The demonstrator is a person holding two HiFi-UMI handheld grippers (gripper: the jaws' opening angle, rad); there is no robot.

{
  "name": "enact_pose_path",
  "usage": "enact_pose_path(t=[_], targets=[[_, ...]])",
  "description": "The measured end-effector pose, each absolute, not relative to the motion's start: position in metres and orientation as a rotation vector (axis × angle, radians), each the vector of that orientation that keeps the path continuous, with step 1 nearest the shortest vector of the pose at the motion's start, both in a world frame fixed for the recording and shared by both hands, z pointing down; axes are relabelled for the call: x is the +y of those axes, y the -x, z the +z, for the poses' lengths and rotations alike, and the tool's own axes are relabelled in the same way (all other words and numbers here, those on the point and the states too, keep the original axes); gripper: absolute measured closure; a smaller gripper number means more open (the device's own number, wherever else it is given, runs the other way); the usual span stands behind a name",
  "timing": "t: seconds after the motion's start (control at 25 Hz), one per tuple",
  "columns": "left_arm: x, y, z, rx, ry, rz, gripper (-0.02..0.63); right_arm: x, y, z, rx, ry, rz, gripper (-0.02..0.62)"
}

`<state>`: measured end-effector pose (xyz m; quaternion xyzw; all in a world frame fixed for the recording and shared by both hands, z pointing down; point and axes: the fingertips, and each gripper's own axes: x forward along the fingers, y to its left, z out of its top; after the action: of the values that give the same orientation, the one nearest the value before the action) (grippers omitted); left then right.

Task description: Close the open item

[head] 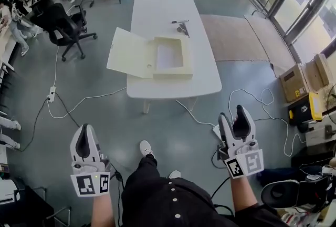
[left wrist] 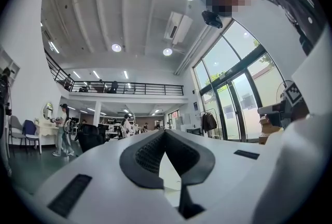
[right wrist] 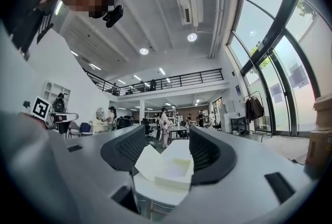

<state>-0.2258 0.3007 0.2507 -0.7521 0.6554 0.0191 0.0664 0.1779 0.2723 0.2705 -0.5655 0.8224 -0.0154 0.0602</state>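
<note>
A cream box (head: pixel 170 58) lies open on the white table (head: pixel 157 10), its lid (head: pixel 131 53) folded out flat to the left and hanging over the table's edge. Both grippers hover above the floor, well short of the table. My left gripper (head: pixel 84 135) is low at the left, its jaws meeting at the tips with nothing between them (left wrist: pixel 165 134). My right gripper (head: pixel 234 115) is low at the right with its jaws apart; in the right gripper view the gripper (right wrist: pixel 167 137) frames the open box (right wrist: pixel 174 168) far ahead, empty.
A black pen (head: pixel 180 22) lies on the table behind the box. Black office chairs (head: pixel 63 23) stand to the left, cables (head: pixel 79 100) trail over the floor, and a rug (head: pixel 231 37) lies to the right. Cardboard boxes (head: pixel 294 81) and a yellow device (head: pixel 307 107) sit at the right edge.
</note>
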Motion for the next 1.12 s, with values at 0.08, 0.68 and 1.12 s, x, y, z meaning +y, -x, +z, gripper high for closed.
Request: enact_pose_path(t=[0.08,0.68,1.12], targets=[[0.283,0.233,0.252,1.977,2.273,0.058,0.589,0.256,-0.170,0.271,2.498,1.713,-0.048,0.325],[0.173,0.292,0.236,1.901,2.301,0.105,0.589,0.149,-0.106,0.249,2.454,1.756,-0.006,0.341],[0.122,0.314,0.249,1.845,2.373,0.102,0.589,0.121,-0.077,0.259,2.427,1.813,-0.036,0.374]])
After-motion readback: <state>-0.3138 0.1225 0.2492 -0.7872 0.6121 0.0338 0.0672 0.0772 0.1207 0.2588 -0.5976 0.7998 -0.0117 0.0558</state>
